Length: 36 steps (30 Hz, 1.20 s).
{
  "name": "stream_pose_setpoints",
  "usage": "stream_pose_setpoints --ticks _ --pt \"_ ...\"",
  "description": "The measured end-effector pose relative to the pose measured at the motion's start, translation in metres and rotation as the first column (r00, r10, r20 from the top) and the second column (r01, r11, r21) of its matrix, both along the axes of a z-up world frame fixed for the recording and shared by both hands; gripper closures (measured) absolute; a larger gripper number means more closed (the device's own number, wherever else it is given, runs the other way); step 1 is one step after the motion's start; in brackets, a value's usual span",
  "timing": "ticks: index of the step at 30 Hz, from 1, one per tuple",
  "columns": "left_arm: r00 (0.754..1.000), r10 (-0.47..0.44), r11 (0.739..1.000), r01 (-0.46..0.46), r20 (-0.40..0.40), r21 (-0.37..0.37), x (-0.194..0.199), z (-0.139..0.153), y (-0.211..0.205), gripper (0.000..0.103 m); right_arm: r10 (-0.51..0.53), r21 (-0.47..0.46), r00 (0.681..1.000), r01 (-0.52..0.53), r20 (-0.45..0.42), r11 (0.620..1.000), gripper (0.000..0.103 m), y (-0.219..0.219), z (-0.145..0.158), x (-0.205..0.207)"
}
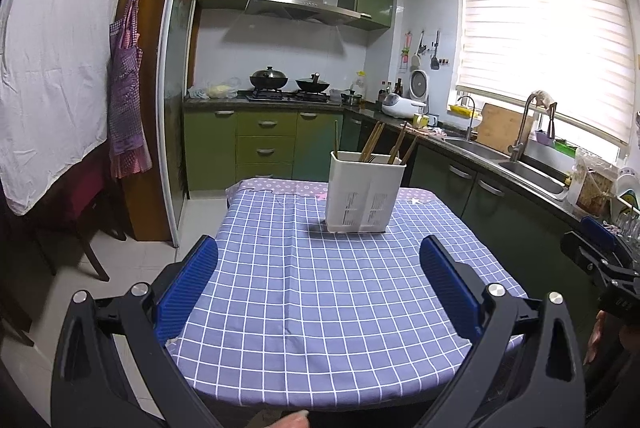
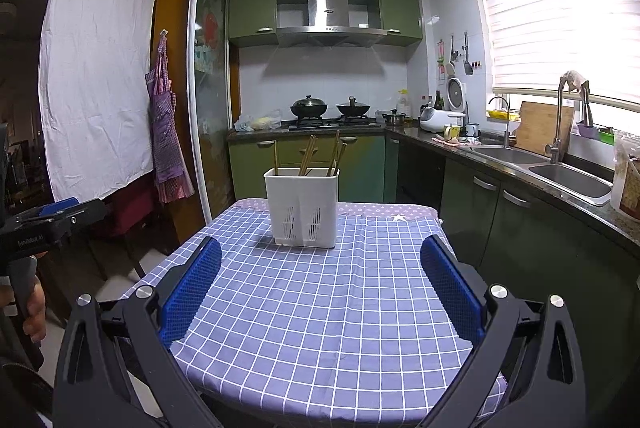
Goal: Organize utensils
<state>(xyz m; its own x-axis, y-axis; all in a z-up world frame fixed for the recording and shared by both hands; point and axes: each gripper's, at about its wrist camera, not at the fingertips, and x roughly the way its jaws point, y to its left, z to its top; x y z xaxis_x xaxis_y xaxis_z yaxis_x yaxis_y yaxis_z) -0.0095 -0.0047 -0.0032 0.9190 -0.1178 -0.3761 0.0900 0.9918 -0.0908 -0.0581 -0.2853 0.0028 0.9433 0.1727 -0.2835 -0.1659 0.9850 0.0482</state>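
The white holder [image 1: 366, 190] with chopsticks [image 1: 372, 144] stands upright at the far side of the checked tablecloth [image 1: 320, 308]. Both the left gripper [image 1: 318, 288] and the right gripper [image 2: 320, 288] are wide apart and hold nothing. No loose utensil shows, so the sorting seems finished or not begun; next move likely reaches toward the holder.
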Motion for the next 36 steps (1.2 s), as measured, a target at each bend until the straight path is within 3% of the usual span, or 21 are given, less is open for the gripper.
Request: stream_pose_setpoints --ticks 36 --pt "0.999 -0.026 0.999 0.026 -0.038 0.018 0.003 -0.002 -0.011 0.007 0.01 -0.003 1.0 -0.01 -0.015 1.0 0.005 -0.003 -0.007 0.007"
